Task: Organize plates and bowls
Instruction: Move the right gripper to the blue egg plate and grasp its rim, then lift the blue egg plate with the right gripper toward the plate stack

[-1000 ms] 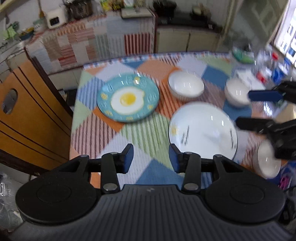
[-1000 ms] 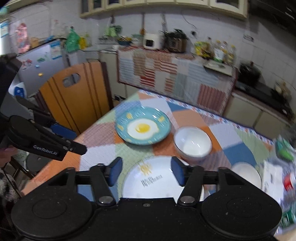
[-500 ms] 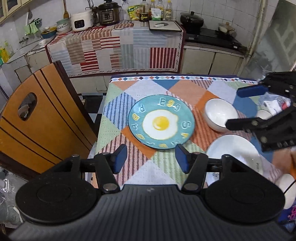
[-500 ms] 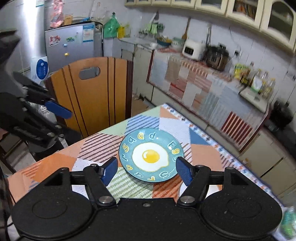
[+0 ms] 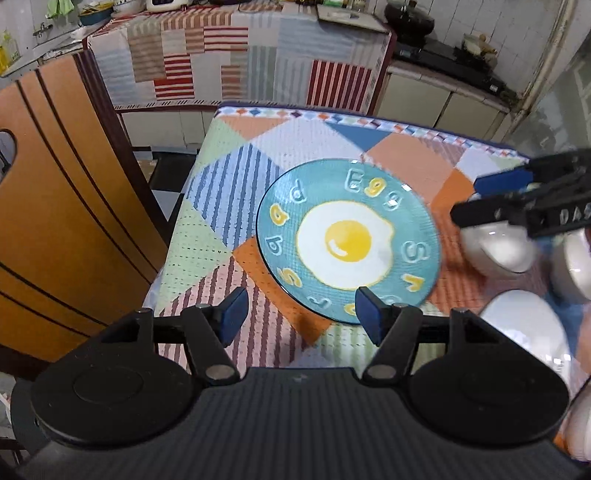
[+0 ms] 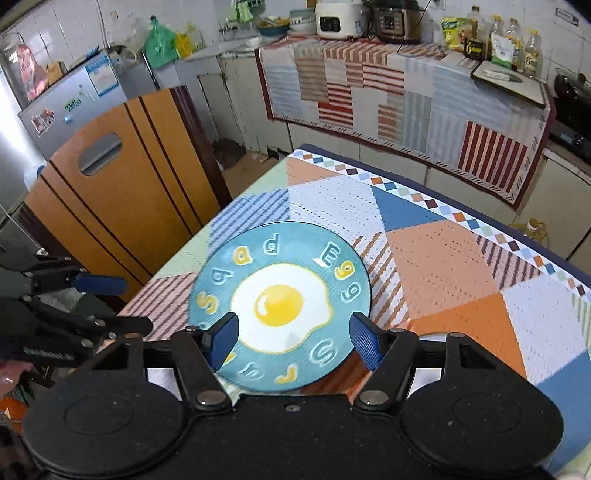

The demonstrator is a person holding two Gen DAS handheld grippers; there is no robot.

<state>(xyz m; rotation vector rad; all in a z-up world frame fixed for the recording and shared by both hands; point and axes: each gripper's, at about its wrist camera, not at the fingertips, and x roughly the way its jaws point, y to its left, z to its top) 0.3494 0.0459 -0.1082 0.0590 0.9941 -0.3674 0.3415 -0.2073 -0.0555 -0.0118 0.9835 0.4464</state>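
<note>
the round blue plate with a fried egg picture [image 6: 279, 310] lies flat on the table [image 6: 443, 266] just ahead of the right hand-held gripper [image 6: 293, 341], fingers apart; it looks hard, slippery and breakable, so grab its rim.

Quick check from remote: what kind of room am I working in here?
Most likely a home kitchen: a fridge, a rice cooker and oil bottles on the counter, plus a dining table holding an egg-print plate.
</note>
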